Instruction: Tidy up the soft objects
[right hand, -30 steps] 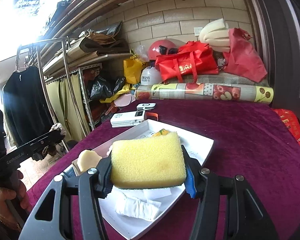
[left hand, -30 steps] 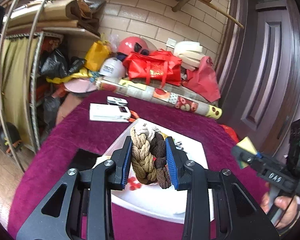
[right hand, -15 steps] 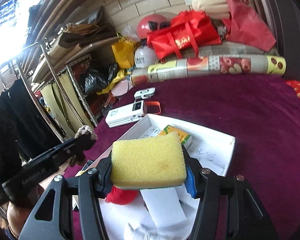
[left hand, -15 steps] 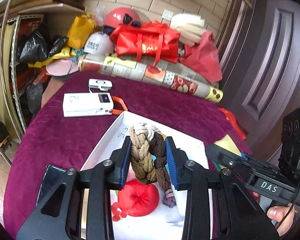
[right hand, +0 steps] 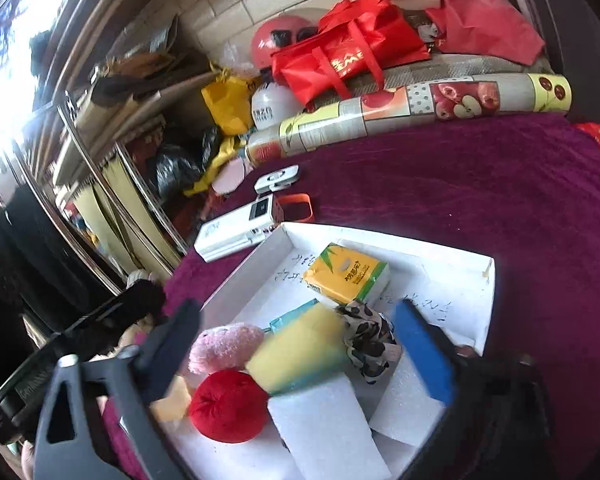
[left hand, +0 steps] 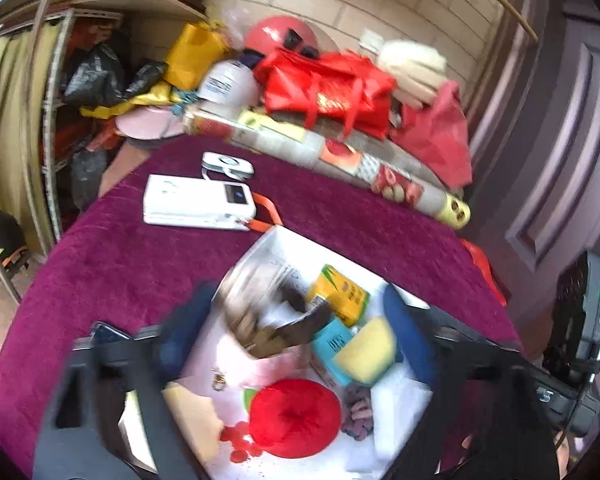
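Observation:
A white tray (left hand: 260,246) (right hand: 489,280) lies on the purple tablecloth with soft items in it. My left gripper (left hand: 296,336) hangs over it with its jaws opening wide. The brown braided rope (left hand: 266,320) is a blur between them, free of both pads. My right gripper (right hand: 300,348) is over the same tray, jaws also opening. The yellow sponge (right hand: 298,354) (left hand: 364,354) is blurred between its fingers (right hand: 422,356) and touches neither pad. A red plush ball (left hand: 294,416) (right hand: 228,406), a pink plush (right hand: 224,346) and a leopard-print scrunchie (right hand: 368,340) lie in the tray.
A yellow tissue pack (right hand: 346,272) and white foam pieces (right hand: 324,432) share the tray. A white power bank (left hand: 198,202) and a small white device (left hand: 228,164) lie behind it. A rolled patterned cloth (left hand: 340,156) and red bags (left hand: 328,88) line the far edge.
Both grippers went from shut to wide open over the tray. The braided rope and the yellow sponge came free of the pads. Both views moved closer to the tray.

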Available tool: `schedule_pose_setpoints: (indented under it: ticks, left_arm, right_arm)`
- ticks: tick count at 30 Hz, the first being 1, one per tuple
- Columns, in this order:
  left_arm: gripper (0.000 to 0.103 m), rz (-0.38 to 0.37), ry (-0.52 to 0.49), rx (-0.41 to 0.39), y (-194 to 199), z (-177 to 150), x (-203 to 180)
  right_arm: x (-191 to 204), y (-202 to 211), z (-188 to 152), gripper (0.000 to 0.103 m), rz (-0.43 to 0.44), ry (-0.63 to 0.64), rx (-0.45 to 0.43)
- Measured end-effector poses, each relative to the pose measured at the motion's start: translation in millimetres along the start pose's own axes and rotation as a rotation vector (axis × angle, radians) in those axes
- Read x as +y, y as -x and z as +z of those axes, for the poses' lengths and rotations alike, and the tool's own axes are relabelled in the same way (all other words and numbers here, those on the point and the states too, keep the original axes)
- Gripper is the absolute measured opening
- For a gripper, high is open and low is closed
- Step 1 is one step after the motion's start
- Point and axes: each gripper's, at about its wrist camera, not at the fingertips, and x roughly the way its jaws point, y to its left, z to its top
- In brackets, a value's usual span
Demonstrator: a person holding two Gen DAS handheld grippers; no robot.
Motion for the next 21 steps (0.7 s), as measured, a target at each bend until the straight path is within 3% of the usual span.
schedule_pose_setpoints:
  ticks: [6,13,21]
  left_arm:
    - [0.103,0.011,0.049,-0.042,15.4,-1.4,8.9]
    - [0.103,0.024,0.031,-0.069,37.0,-12.5,-2.7]
    - [0.103,0.055,-0.025,-0.104,66.8,-33.5,-26.3]
  right_arm:
    - [1.4,24.1,-6.5,0.103,0.004,0.008,-0.062]
    - [9.1,57.9,-20.4,0.103,-0.001,0.048,-0.137]
    - [10.5,93.1,-40.2,0.103,-0.127,0.14,-0.224]
